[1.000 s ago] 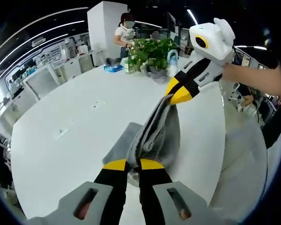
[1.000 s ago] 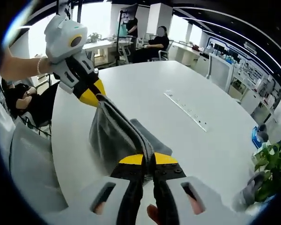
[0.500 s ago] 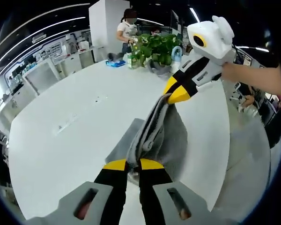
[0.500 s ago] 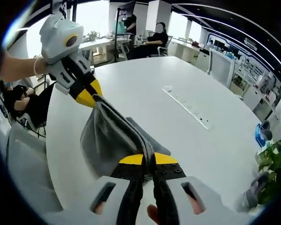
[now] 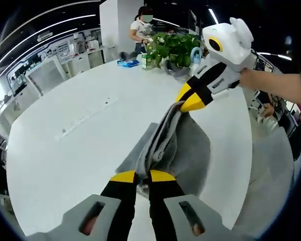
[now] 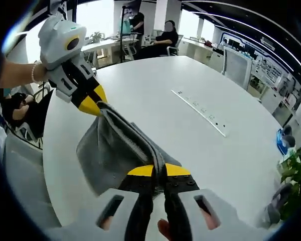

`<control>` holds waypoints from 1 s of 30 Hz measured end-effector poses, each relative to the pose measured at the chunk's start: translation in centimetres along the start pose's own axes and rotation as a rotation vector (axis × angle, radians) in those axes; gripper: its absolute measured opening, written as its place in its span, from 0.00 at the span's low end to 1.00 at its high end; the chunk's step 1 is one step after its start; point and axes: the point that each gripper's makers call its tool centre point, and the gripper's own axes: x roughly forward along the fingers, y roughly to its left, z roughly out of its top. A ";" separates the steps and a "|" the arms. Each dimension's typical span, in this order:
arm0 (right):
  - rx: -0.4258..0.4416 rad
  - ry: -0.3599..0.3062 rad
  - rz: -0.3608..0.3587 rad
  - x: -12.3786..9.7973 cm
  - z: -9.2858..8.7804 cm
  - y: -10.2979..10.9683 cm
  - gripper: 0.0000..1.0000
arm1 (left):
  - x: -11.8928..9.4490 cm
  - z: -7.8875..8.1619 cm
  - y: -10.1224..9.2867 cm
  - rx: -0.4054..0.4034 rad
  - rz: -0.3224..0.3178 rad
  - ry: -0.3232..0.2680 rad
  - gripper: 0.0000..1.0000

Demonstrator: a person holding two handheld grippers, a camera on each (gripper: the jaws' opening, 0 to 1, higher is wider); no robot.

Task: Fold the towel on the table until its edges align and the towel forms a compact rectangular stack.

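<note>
Here, in the left gripper view, the left gripper [image 5: 143, 176] is clenched on one end of the grey towel [image 5: 183, 150], its yellow-tipped jaws pressed together with the cloth bunched between them. The towel's held edge runs up and away in a taut ridge to the right gripper [image 5: 186, 102], which comes in from the upper right and pinches the far end — a person's hand [image 5: 251, 80] grips its white body. Below that ridge the rest of the towel hangs and spreads over the white worktop [image 5: 65, 150], a lower layer lying flat on the surface. Far across the worktop stand green plants [image 5: 173, 47], with a person [image 5: 143, 27] behind them. In the right gripper view, the right gripper [image 6: 159, 170] is likewise closed tight on the towel [image 6: 110, 155], and the edge stretches up-left to the left gripper [image 6: 93, 106], clamped on the other end. The cloth sags beneath that line onto the worktop [image 6: 190, 130] near its edge; a thin strip with small marks [image 6: 198, 113] lies well apart from it, farther across the surface.
</note>
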 end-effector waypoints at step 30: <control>0.031 0.053 0.012 5.2 -3.0 -1.8 0.04 | 5.6 -2.5 2.2 -0.135 0.004 0.062 0.09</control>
